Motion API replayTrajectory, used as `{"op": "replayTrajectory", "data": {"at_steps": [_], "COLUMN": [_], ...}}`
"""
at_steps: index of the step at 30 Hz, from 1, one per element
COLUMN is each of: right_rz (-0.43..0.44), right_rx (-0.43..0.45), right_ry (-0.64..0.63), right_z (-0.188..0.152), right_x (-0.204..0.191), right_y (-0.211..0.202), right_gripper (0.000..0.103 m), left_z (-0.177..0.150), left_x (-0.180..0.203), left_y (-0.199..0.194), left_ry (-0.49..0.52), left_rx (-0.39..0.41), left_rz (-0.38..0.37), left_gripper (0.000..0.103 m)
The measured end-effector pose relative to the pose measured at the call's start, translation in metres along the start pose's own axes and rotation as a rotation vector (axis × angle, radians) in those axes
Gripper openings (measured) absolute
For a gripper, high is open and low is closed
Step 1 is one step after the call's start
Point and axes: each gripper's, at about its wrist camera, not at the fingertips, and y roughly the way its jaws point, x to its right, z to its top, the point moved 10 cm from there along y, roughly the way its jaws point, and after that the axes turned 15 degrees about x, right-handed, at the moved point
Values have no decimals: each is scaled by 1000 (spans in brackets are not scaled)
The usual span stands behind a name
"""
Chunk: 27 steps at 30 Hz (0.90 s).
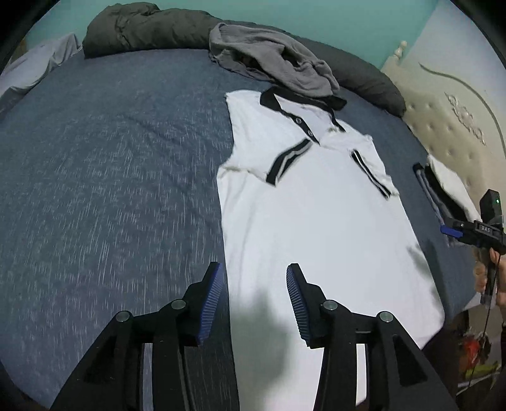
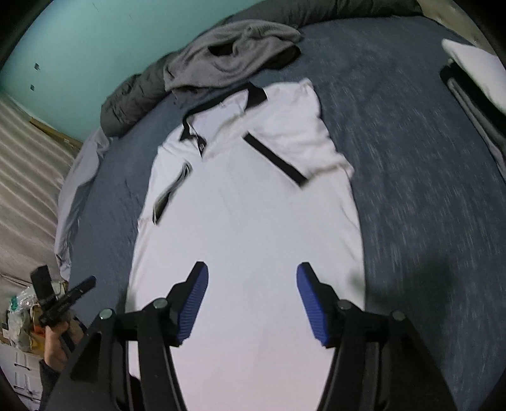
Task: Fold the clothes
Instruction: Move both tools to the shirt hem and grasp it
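- blue-grey bed sheet (image 1: 110, 164) fills most of both views, with a teal wall (image 1: 316, 19) behind it at the top of the frame.
- white polo shirt (image 1: 310, 227) lies flat on the sheet, right of centre in the left wrist view and centred in the right wrist view, collar toward the top of the frame.
- its black collar (image 1: 272, 101) is open, and both short sleeves with black-striped cuffs are folded in over the chest.
- grey garment (image 1: 272, 60) sits crumpled just above the collar, touching it, and partly on a dark rolled duvet (image 1: 142, 31) along the wall.
- folded stack of clothes (image 2: 474, 79), white on top with dark layers under it, rests at the right edge of the frame, well apart from the polo.
- left gripper (image 1: 253, 297) hangs above the shirt's lower left edge, its blue pads spread with nothing between them.
- right gripper (image 2: 251, 300) hangs above the shirt's lower middle, blue pads spread wide and empty.
- each gripper appears at the edge of the other's view, held by a hand (image 2: 57, 341).
- both views are streaked with motion blur.
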Motion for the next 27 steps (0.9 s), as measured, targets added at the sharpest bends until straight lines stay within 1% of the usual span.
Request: {"op": "replayTrajectory", "data": {"at_steps": [2, 4, 8, 12, 15, 21, 27], "right_rz": [-16, -28, -68, -91, -105, -135, -153], "right_rx": [-27, -60, -127, -155, -172, -212, -233], "right_ry": [3, 7, 2, 23, 30, 28, 20], "right_z": [-17, -34, -68, -94, -110, -140, -166], "right_x": [7, 13, 28, 47, 59, 81, 93], "right_y": [-7, -12, -23, -40, -53, -76, -84], "right_gripper": [60, 60, 60, 60, 60, 60, 60], "left_z": [-11, -26, -60, -89, -106, -129, -144], "left_x": [3, 5, 6, 5, 4, 1, 0], "left_y": [-5, -8, -9, -10, -13, -20, -25], "left_ry": [-1, 12, 25, 27, 35, 10, 12], "left_rx": [-28, -60, -142, -202, -236, -282, -316], "left_rz": [-15, -15, -25, -31, -35, -46, -42], "left_gripper": [46, 46, 46, 46, 46, 46, 46]}}
